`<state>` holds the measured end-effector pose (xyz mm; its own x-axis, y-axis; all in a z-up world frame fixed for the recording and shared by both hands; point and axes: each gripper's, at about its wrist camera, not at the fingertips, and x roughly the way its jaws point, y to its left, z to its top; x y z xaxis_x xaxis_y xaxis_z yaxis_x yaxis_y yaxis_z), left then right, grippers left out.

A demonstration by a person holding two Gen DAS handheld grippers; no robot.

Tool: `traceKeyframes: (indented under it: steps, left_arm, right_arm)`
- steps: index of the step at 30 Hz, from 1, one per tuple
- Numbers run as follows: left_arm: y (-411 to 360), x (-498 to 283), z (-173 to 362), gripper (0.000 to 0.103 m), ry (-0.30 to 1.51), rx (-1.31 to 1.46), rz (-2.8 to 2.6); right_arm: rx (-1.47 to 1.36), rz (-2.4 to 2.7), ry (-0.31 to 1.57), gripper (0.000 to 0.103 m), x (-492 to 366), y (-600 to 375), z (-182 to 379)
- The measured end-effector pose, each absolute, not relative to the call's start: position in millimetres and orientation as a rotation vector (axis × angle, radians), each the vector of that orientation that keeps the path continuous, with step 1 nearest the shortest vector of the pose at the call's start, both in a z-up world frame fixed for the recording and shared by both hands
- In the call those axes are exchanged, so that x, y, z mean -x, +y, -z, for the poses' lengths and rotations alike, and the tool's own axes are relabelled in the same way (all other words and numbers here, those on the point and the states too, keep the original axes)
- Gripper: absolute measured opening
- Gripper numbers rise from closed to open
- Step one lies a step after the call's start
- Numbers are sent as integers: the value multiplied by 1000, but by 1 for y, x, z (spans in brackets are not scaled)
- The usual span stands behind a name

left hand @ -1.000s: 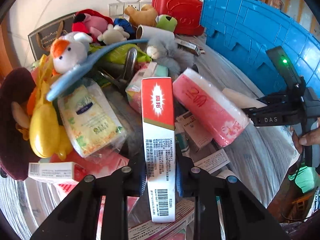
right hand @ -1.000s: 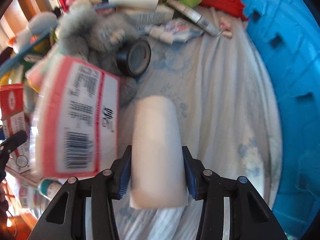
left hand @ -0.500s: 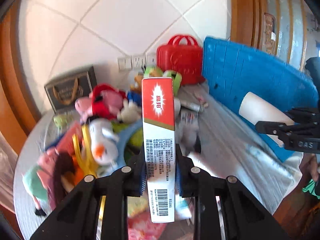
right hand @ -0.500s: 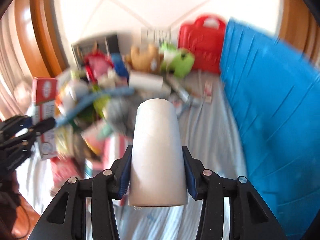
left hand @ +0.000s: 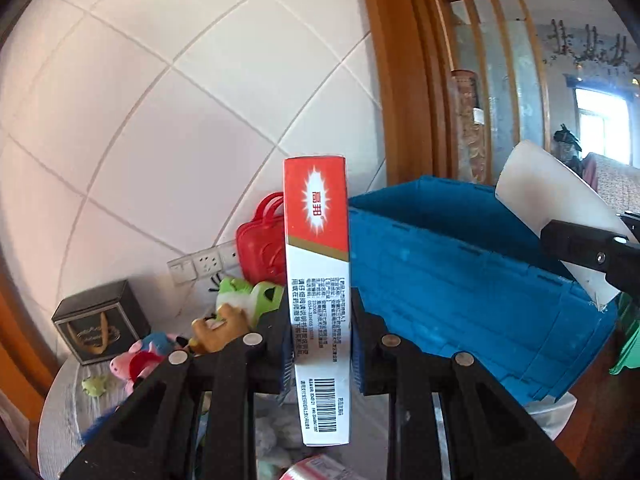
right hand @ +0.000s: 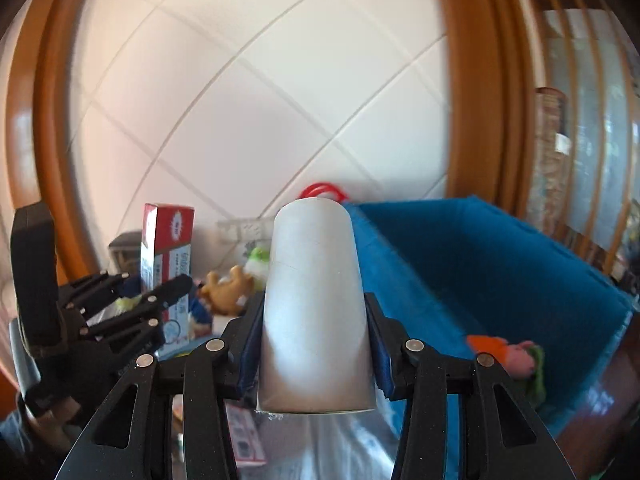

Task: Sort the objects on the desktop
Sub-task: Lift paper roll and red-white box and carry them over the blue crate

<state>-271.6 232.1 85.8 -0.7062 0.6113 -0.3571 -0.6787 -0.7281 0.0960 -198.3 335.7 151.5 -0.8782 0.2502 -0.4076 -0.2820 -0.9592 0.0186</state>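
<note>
My left gripper (left hand: pixel 318 344) is shut on a tall red and white carton (left hand: pixel 318 280), held upright high above the table. My right gripper (right hand: pixel 314 344) is shut on a white paper roll (right hand: pixel 314 308), also lifted. The roll shows at the right edge of the left wrist view (left hand: pixel 556 208); the carton and left gripper show at the left of the right wrist view (right hand: pixel 168 264). A blue plastic crate (left hand: pixel 460 280) stands to the right, just beyond both grippers (right hand: pixel 500 272). A plush toy (right hand: pixel 508 356) lies inside it.
Plush toys (left hand: pixel 236 312) are piled on the round table below left. A red toy bag (left hand: pixel 260 240) and a black box (left hand: pixel 98 320) stand against the tiled wall. Wooden door frames rise on both sides.
Both grippers have risen from the cluttered table with carton and roll still held. The views now tilt up toward the wall and the open top of the blue crate.
</note>
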Motion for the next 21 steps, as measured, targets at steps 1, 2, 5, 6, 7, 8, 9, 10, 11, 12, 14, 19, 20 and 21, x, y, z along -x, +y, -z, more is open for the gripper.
traceKeyframes:
  steps: [1,2,5,6,7,8,9,10,11,12,14,19,20,21]
  left_arm:
    - [246,264,-91,23,294,374,-2356]
    - [262,255,-96,23,304,351,-2338]
    - [307,235,-110,23,314,311,-2295]
    - [320,231,-113,23,311,311,-2281]
    - [334,226,-116,23,307,310,-2270]
    - [349,222,-118,23,307,307,-2262]
    - [364,218,-121,23,307,306,-2255]
    - [377,214,-122,23,308,306,-2249]
    - [391,211,-123,23,314,310,-2244]
    - [405,209,-124,23,325,313,-2239]
    - [432,204,-126,23,348,311,-2240]
    - [483,196,-132,23,380,314,-2250]
    - [491,195,-133,23,388,317,-2253]
    - [498,193,-133,23,395,320,-2255]
  right_arm:
    - [563,-2779,122,45,190,344,-157]
    - [535,-2755,127,45,181,353,-162]
    - [490,-2684,131,45,160,384,-174]
    - [488,-2662,136,45,155,396,-176]
    - [490,-2642,146,45,150,409,-179]
    - [488,-2627,154,45,145,423,-181]
    - [487,-2617,155,45,144,432,-182]
    - [487,-2602,155,45,142,444,-182]
    - [488,-2592,156,45,140,455,-182]
    - [489,-2586,163,45,136,469,-184]
    - [491,-2575,176,45,133,493,-186]
    - [495,-2558,216,45,127,553,-188]
    - [497,-2556,220,45,129,564,-189]
    - [503,-2556,226,45,125,569,-188]
